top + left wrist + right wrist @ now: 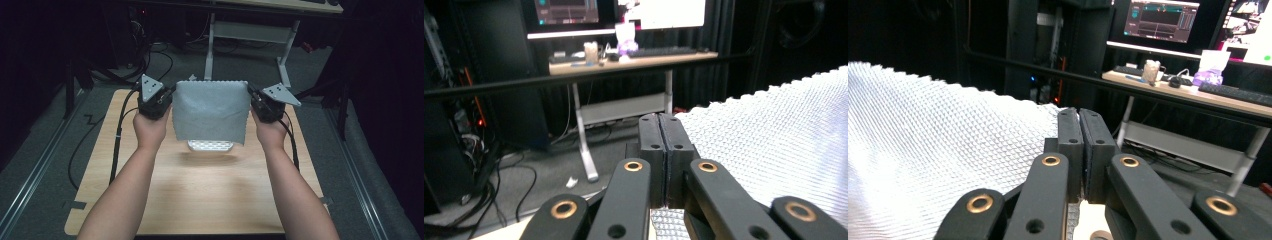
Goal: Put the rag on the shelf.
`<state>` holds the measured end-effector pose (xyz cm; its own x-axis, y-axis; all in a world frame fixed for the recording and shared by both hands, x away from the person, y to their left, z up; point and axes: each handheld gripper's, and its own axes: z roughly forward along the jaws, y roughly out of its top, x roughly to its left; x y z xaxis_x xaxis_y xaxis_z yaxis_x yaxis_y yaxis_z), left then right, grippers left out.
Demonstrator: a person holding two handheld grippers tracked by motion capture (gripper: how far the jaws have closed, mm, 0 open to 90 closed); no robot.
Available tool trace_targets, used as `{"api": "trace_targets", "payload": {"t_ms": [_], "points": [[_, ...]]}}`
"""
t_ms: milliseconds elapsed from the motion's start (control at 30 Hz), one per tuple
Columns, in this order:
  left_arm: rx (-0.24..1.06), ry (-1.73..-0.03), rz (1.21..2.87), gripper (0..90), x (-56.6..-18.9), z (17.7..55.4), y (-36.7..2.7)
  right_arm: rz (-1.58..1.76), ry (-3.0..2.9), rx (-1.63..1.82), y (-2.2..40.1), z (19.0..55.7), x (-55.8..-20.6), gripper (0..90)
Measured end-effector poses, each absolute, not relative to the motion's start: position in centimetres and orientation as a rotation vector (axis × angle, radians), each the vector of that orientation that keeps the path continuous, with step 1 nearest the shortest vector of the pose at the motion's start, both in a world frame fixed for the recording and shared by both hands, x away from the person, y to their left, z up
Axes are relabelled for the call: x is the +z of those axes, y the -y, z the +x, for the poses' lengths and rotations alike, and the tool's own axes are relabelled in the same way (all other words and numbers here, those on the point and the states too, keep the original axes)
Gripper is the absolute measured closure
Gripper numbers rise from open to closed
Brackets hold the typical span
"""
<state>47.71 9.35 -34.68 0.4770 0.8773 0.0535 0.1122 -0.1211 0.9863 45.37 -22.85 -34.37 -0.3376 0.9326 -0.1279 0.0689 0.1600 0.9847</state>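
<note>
A grey-white cloth with a fine waffle texture hangs in the air above the table, stretched between the two grippers. The left gripper grips the cloth's upper left corner, the right gripper the upper right corner; the top edge runs nearly level between them, with a slight sag in the middle. The cloth drops as a roughly square sheet, its lower edge clear of the tabletop. Below and behind that edge a brighter, lit strip of the same cloth shows, with its shadow on the wood just under it. In the left gripper view the jaws are clenched together, pads pressed flat against each other, with the cloth spreading away to the right of them and a bit of the fabric visible under the linkage. In the right gripper view the jaws are likewise clamped tight, and the cloth spreads to the left, its scalloped edge running up toward the pads. Each gripper is held by a hand, left hand and right hand, forearms coming in from the bottom of the high view. Both hands sit over the far half of the table. Cables trail from each gripper down toward the table edges. A desk with screens stands beyond the table.
</note>
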Motion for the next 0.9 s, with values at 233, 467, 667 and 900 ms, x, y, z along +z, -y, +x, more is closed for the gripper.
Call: {"api": "trace_targets", "payload": {"t_ms": [233,467,667,900], "points": [[0.765,-0.935,1.669,89.5,-37.5,49.5,-8.5,1.035,-1.683,1.192,23.2,47.8,-36.3,89.5],[0.725,-0.948,1.746,89.4,-40.2,49.7,-8.3,1.067,-1.724,1.187,23.6,48.1,-38.5,89.5],[0.682,-0.931,1.767,89.4,-41.5,49.0,-8.7,1.066,-1.76,1.204,24.0,47.7,-40.5,89.4],[0.657,-0.921,1.804,89.4,-42.7,48.1,-8.6,1.085,-1.783,1.201,24.0,46.9,-41.9,89.4]]}}
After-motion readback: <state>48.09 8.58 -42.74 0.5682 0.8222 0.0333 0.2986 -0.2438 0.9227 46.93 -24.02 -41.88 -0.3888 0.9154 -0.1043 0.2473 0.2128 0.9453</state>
